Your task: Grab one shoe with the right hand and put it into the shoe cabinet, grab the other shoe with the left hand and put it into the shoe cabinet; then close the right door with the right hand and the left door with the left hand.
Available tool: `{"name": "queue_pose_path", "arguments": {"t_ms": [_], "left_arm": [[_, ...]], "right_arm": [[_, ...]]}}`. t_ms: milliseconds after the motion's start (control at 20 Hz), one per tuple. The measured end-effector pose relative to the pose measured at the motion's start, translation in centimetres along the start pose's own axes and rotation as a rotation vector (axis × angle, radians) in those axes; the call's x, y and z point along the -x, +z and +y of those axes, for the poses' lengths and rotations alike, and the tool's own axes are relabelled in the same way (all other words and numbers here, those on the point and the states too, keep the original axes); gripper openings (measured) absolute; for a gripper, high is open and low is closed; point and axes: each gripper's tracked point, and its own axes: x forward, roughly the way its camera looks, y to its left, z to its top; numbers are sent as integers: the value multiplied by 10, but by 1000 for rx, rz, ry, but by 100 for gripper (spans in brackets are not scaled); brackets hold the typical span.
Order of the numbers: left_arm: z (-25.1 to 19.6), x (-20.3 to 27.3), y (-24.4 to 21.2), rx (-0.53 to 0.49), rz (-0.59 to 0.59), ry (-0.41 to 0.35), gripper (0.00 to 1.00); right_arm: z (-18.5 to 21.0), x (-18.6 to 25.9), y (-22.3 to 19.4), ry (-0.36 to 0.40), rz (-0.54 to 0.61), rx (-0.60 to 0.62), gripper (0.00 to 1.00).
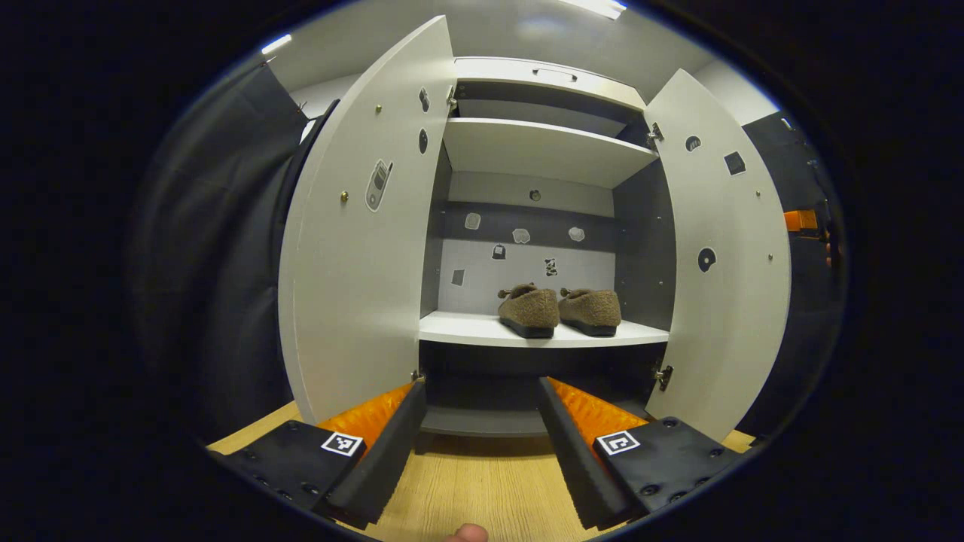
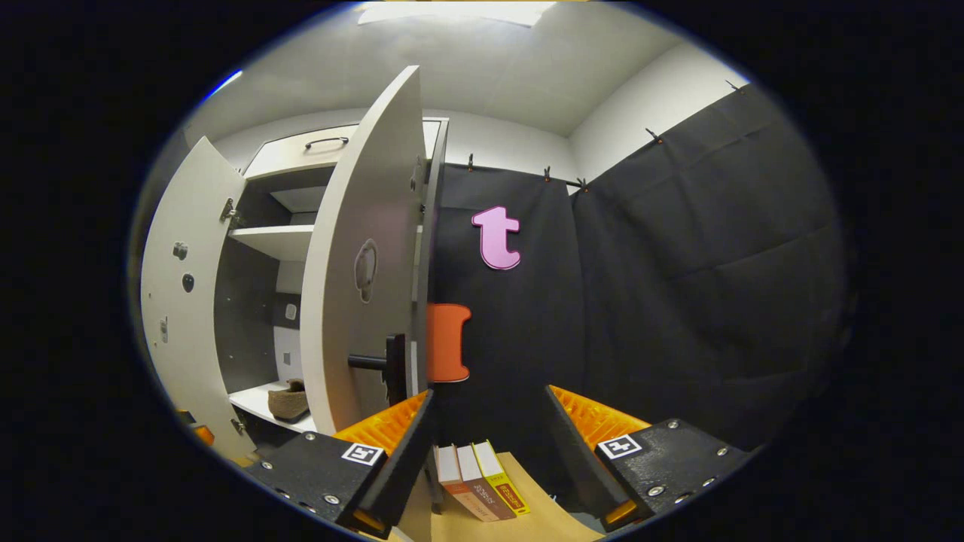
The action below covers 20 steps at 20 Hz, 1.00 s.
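Observation:
Two brown fuzzy shoes stand side by side on the cabinet's middle shelf (image 1: 459, 330): the left shoe (image 1: 529, 309) and the right shoe (image 1: 591, 309). Both white doors hang wide: the left door (image 1: 361, 248) and the right door (image 1: 727, 256). My left gripper (image 1: 482, 444) is open and empty, low before the cabinet, well short of the shelf. In the right gripper view, my right gripper (image 2: 489, 444) is open and empty beside the right door (image 2: 361, 256), whose dark handle (image 2: 380, 363) sticks out just left of my left finger. One shoe (image 2: 289, 401) peeks out behind that door.
A wooden floor (image 1: 482, 482) lies under the left gripper. Several books (image 2: 482, 478) stand at the foot of the black cloth wall (image 2: 678, 301) ahead of the right gripper. An upper shelf (image 1: 542, 150) and a drawer with a handle (image 1: 553, 74) top the cabinet. A fingertip (image 1: 467, 533) shows at the bottom edge.

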Motion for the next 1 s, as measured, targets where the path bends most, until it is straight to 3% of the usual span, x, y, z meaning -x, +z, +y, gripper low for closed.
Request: {"name": "queue_pose_path", "arguments": {"t_ms": [100, 200, 400, 650, 700, 800, 850, 1000], "left_arm": [[-1, 1, -2, 2, 5, -7, 99], [1, 3, -2, 1, 6, -10, 95], [8, 4, -3, 4, 7, -7, 99], [18, 8, -2, 8, 5, 16, 99], [18, 9, -2, 10, 2, 18, 99], [21, 9, -1, 6, 2, 25, 94], [21, 8, 0, 5, 0, 26, 99], [22, 10, 2, 2, -7, 23, 99]], "right_arm": [[21, 2, 1, 34, -1, -1, 88], [47, 5, -1, 87, 6, -14, 88], [99, 0, -3, 188, -4, -21, 88], [140, -8, -8, 232, -10, 53, 92], [148, -8, -8, 252, -11, 47, 97], [164, -11, -12, 285, -5, 29, 93], [170, -15, -16, 291, 3, 23, 93], [185, -26, -26, 313, 18, -6, 94]]}}
